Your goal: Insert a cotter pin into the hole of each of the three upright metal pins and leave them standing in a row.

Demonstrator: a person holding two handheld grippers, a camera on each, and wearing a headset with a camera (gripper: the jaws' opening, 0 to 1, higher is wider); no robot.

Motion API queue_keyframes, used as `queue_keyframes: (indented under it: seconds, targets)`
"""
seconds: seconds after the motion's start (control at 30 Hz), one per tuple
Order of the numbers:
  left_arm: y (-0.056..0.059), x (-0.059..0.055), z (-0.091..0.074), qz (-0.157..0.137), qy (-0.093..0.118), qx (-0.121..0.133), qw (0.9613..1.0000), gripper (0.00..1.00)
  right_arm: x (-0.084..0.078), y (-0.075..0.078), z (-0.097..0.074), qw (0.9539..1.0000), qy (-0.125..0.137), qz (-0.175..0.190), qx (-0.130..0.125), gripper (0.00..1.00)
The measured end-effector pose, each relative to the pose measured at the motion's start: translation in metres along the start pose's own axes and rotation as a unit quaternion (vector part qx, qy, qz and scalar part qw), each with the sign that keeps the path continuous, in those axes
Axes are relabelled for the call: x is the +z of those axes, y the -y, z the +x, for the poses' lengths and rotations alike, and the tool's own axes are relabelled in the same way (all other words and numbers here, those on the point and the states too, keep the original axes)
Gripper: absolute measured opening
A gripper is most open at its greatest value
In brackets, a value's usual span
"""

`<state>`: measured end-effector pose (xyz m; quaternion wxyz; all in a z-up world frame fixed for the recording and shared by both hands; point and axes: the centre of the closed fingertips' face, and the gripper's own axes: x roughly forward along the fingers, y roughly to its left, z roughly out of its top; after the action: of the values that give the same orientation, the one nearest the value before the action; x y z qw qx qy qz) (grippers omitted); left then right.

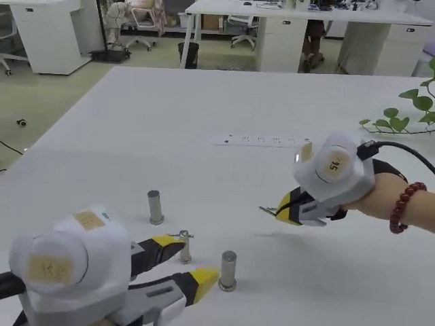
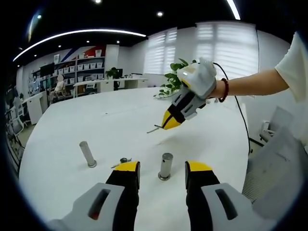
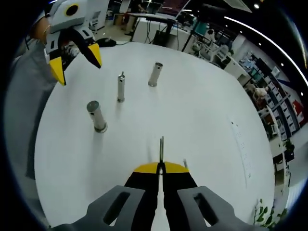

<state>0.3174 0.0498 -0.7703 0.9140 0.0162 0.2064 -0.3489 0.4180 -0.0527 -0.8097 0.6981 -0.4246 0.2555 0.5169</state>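
Note:
Three upright metal pins stand in a row on the white table: a far one [image 1: 155, 207], a middle one [image 1: 185, 248] and a near one [image 1: 228, 271]. The middle pin [image 3: 121, 86] has a cotter pin [image 1: 182, 236] through its top. My left gripper [image 1: 185, 259] is open, with its yellow tips on either side of the middle pin. The near pin [image 2: 166, 166] stands just beyond the gap of the left gripper [image 2: 162, 168]. My right gripper [image 1: 289, 212] hovers above the table to the right, shut on a second cotter pin [image 3: 161, 146] that sticks out of its tips [image 1: 266, 209].
A white power strip [image 1: 262, 140] lies flat on the table beyond the pins. Green plant leaves [image 1: 408, 112] reach over the right edge. Desks and office chairs stand on the floor past the table's far edge.

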Motion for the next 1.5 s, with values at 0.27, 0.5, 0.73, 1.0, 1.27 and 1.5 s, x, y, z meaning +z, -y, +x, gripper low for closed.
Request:
queue_keyframes:
  seconds: [0.27, 0.5, 0.73, 1.0, 1.27, 1.5]
  targets:
    - [-0.001, 0.009, 0.005, -0.021, 0.01, -0.007, 0.9997, 0.33, 0.028, -0.014, -0.016, 0.9989, 0.028, -0.036, -0.007, 0.02]
    - [0.002, 0.016, 0.012, -0.056, 0.018, -0.021, 0.998, 0.31, 0.049, -0.027, -0.027, 0.9964, 0.054, -0.064, -0.011, 0.02]
    - [0.008, 0.024, 0.017, -0.099, 0.03, -0.041, 0.9938, 0.27, 0.065, -0.043, -0.033, 0.9928, 0.074, -0.093, -0.007, 0.02]
    - [0.016, 0.026, 0.019, -0.131, 0.03, -0.061, 0.9891, 0.23, 0.076, -0.058, -0.036, 0.9883, 0.081, -0.13, -0.003, 0.02]
    - [0.019, 0.028, 0.02, -0.157, 0.035, -0.066, 0.9848, 0.15, 0.087, -0.069, -0.038, 0.9849, 0.094, -0.145, 0.004, 0.02]
    - [0.021, 0.03, 0.019, -0.167, 0.04, -0.071, 0.9826, 0.1, 0.094, -0.073, -0.039, 0.9834, 0.103, -0.149, 0.005, 0.02]
